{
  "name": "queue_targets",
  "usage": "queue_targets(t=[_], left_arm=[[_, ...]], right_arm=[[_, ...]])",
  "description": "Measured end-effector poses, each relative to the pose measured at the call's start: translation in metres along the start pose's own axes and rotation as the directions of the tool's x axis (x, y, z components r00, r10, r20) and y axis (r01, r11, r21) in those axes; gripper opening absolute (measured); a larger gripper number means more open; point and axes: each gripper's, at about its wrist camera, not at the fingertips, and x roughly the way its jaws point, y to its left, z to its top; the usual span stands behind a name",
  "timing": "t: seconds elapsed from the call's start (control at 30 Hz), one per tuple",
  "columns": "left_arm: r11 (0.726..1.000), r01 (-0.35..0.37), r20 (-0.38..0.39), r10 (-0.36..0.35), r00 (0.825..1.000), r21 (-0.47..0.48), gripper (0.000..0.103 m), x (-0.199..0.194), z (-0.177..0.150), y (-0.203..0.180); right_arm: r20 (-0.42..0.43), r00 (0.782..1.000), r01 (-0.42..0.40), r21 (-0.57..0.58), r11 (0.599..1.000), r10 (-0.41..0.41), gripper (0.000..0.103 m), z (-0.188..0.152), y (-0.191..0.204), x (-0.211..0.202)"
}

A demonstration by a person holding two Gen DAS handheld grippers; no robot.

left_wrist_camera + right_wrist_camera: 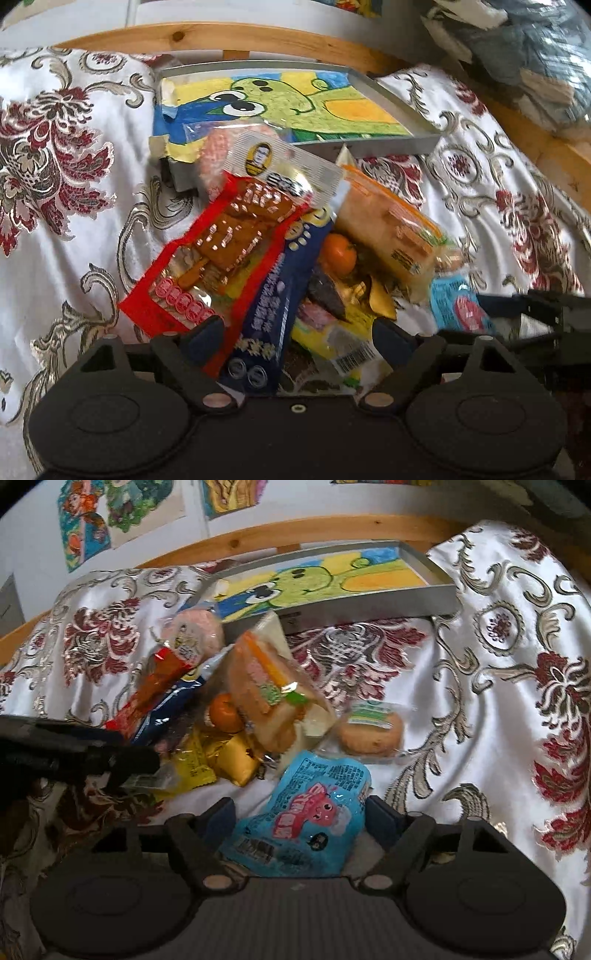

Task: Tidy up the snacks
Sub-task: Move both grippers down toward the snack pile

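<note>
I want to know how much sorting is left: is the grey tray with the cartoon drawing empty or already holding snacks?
Nearly empty: the tray shows bare drawing; one pink packet overlaps its corner.

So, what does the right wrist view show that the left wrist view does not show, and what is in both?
Only the right wrist view shows the round wrapped bun lying apart from the pile, and the drawings on the wall. Only the left wrist view shows the bundle of grey-blue cloth beyond the wooden rail. Both show the grey tray with the green cartoon picture, the orange fruit, the sandwich pack, the red snack pack and the light blue packet, which lies between the open right gripper fingers.
</note>
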Motion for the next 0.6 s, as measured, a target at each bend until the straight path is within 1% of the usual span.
queue_targets(t=[0.13,0.23,0.3,0.37,0.47,0.57,0.6], left_arm=[[0.999,0.009,0.005,-0.009,1.000,-0.035,0.088,0.006,0.007,0.011],[0.998,0.015,0.011,-0.015,1.000,-0.055,0.088,0.002,0.009,0.009],[0.999,0.018,0.036,-0.017,0.999,-0.033,0.088,-0.008,0.009,0.001],[0.999,0.040,0.056,-0.040,0.998,-0.001,0.088,-0.016,0.009,-0.007],[0.996,0.092,0.036,-0.092,0.995,0.006,0.089,-0.014,0.009,-0.011],[0.996,0.092,-0.009,-0.092,0.996,-0.013,0.089,0.000,0.010,-0.007],[0.996,0.091,-0.011,-0.091,0.996,-0.022,0.089,0.003,0.010,-0.004]], right_arm=[[0.009,1.000,-0.025,0.016,1.000,0.025,0.081,-0.001,-0.001,-0.002],[0.012,1.000,-0.026,0.016,1.000,0.026,0.081,-0.001,-0.001,-0.001],[0.014,1.000,-0.026,0.018,0.999,0.026,0.081,-0.002,-0.001,-0.001],[0.015,1.000,-0.027,0.017,0.999,0.027,0.081,-0.002,-0.001,-0.001],[0.017,0.999,-0.031,0.017,0.999,0.031,0.081,-0.003,-0.001,-0.002],[0.023,0.999,-0.041,0.021,0.999,0.041,0.081,-0.003,0.000,-0.003],[0.026,0.999,-0.045,0.022,0.999,0.044,0.081,-0.003,0.000,-0.003]])
